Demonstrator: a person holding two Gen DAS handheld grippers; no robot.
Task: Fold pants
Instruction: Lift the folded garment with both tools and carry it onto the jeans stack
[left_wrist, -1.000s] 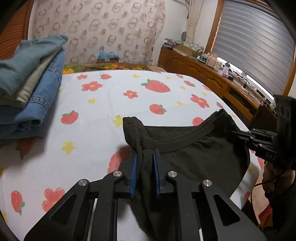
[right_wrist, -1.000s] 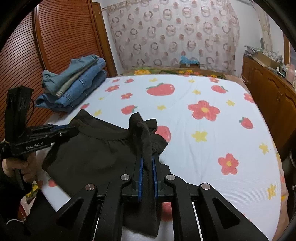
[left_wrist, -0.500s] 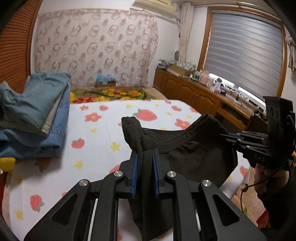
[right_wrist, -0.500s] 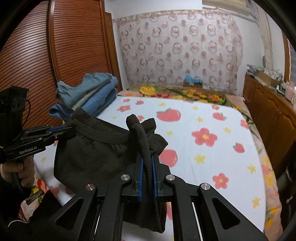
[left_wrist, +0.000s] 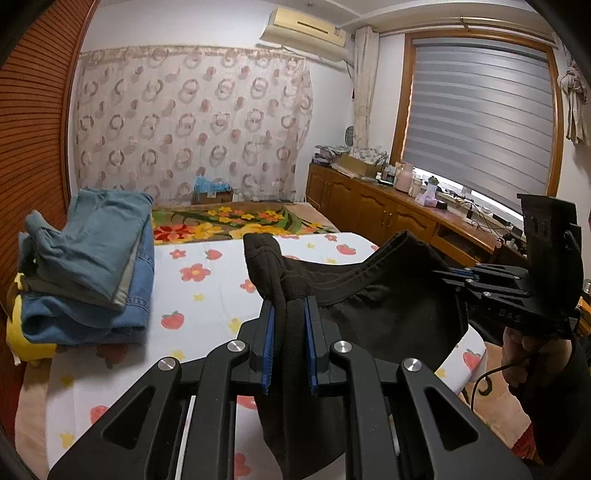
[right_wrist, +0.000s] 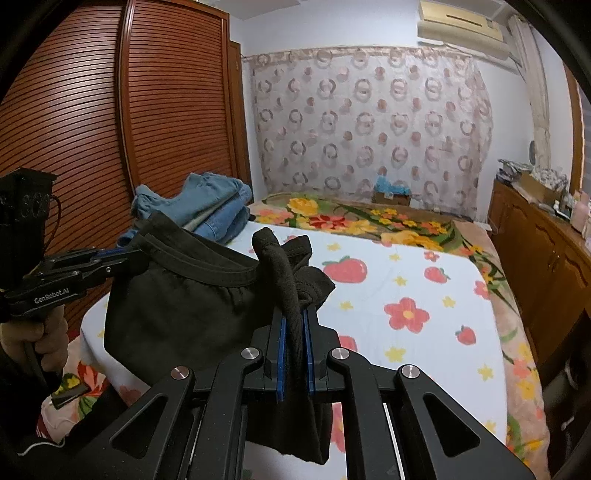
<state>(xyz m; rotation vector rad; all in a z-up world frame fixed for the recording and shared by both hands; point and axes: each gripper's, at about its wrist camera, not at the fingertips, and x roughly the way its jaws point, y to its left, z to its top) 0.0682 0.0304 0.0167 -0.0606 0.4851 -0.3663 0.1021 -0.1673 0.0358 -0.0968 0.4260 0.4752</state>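
Black pants (left_wrist: 391, 310) hang by the waistband between both grippers, lifted above the strawberry-print bed (left_wrist: 207, 295). My left gripper (left_wrist: 289, 314) is shut on one bunched corner of the waistband, its blue pads pressing the cloth. At the right of the left wrist view my right gripper (left_wrist: 461, 275) clamps the other corner. In the right wrist view my right gripper (right_wrist: 293, 317) is shut on the pants (right_wrist: 177, 306), and my left gripper (right_wrist: 122, 256) grips the far corner at left. The waistband sags between them; the legs drop out of sight below.
A stack of folded jeans (left_wrist: 88, 266) sits at the bed's far left, next to a slatted wooden wardrobe (right_wrist: 92, 122). A wooden sideboard (left_wrist: 399, 218) with clutter runs along the right wall under the window. A floral blanket (left_wrist: 236, 221) covers the head of the bed.
Both grippers have risen with the pants, lifting the waistband off the bed; both cameras now look more level, showing more of the wall and curtain.
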